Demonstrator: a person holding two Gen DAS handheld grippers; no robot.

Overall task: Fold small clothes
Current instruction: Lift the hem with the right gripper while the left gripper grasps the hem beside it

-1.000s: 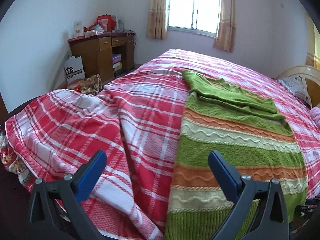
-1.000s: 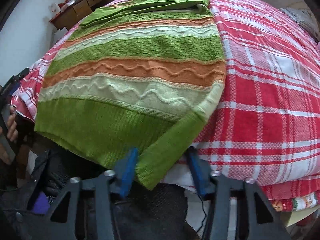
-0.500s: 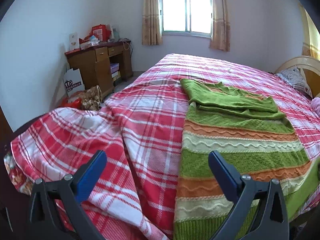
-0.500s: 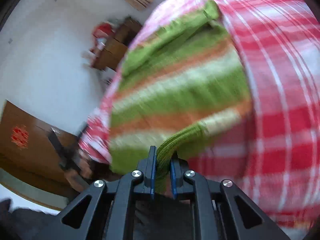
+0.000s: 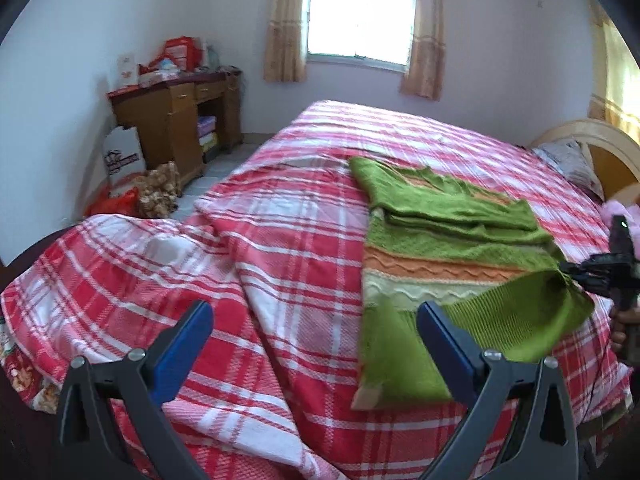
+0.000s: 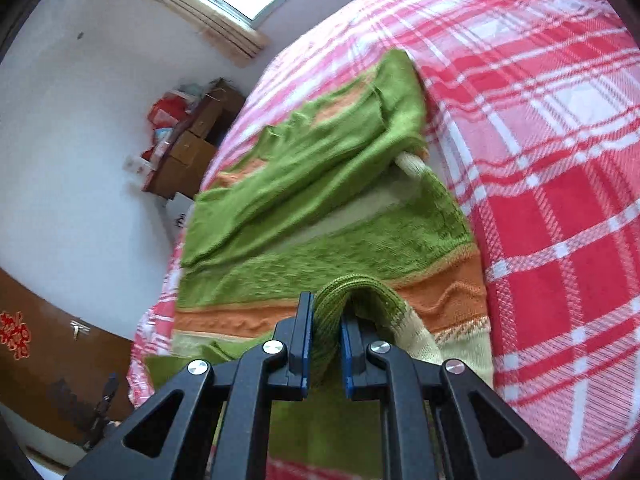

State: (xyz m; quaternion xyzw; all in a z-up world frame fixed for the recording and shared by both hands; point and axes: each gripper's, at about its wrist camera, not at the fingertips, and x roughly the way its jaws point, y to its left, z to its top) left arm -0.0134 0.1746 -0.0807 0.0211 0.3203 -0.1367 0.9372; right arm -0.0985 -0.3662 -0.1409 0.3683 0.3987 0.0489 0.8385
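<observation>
Right hand-held gripper (image 6: 324,344): black frame, blue pads, jaws clamped together on a fold of the ribbed green hem of the sweater (image 6: 320,216); the pinched knit arches up between the pads and is lifted off the bed. Seen also at the right edge of the left wrist view, where it (image 5: 570,270) holds the hem corner raised above the sweater body, with a person's hand (image 5: 622,328) gripping its handle below.

Left hand-held gripper (image 5: 316,332): blue fingers spread wide apart, nothing between them, hovering over the near edge of the bed, just left of the sweater's near end.

Sweater (image 5: 448,248): knitted, striped in green, orange and pale cream with wavy bands; lies lengthwise on the right half of the bed, sleeves folded across its far end, near hem partly lifted and turned back over the stripes.

Bedspread (image 5: 288,240): red, pink and white plaid, covering the whole bed, rumpled into a ridge at the near left.

Pillow (image 5: 568,160): far right, beside a curved wooden headboard (image 5: 612,148).

Wooden desk (image 5: 176,116): far left against the wall, cluttered with boxes on top; bags on the floor beside it.

Window (image 5: 360,20): far wall, with beige curtains either side
</observation>
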